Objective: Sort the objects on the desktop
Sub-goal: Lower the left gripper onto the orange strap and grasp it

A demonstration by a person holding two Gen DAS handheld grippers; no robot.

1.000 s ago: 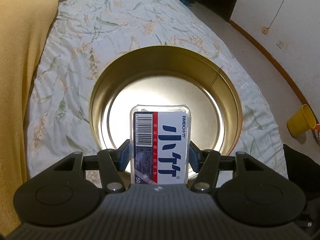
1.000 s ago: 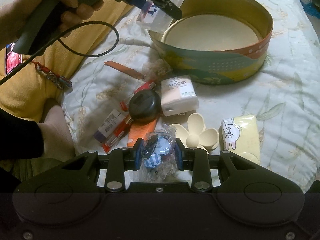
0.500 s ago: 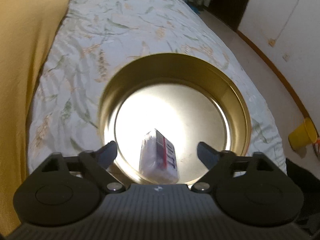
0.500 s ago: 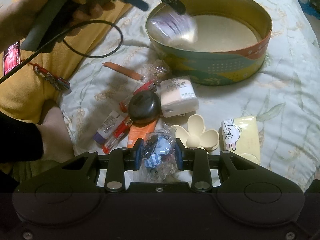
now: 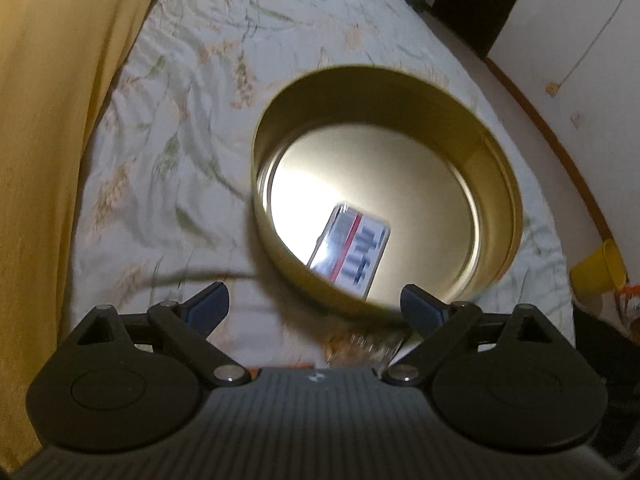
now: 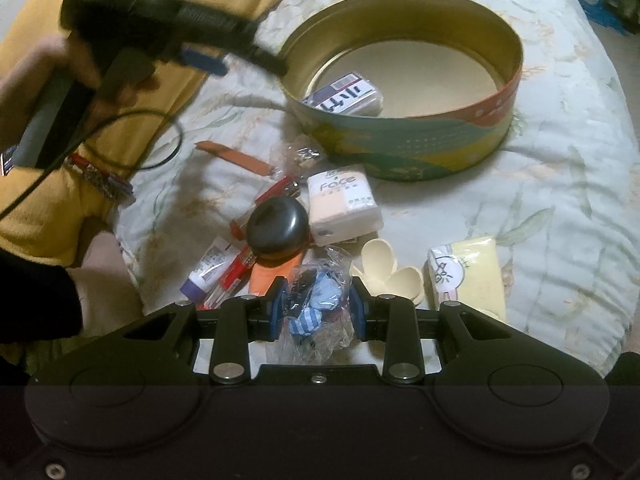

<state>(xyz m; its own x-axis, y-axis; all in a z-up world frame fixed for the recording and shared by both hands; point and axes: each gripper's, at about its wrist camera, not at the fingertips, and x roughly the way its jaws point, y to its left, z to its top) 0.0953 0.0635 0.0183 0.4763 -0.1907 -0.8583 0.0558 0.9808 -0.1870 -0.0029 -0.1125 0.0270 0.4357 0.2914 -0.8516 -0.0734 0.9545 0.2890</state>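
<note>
My left gripper (image 5: 314, 304) has just been opening, jaws wide (nothing between); the box (image 5: 349, 252) lies in the tin (image 5: 508, 184). My right gripper (image 6: 316, 310) clamps a plastic bag (image 6: 314, 312).

- The clear-wrapped pack (image 6: 343, 98) lying inside the round tin (image 6: 420, 140), upper middle of the right wrist view, bears large dark-blue characters on white beside a red stripe; its small print is too fine to read.
- In the left wrist view the same pack (image 5: 351, 254), centre of the frame, is blurred; only the blue strokes and red line show.
- The white-and-peach tissue packet (image 6: 343, 204), middle of the right wrist view, reads "Face".
</note>
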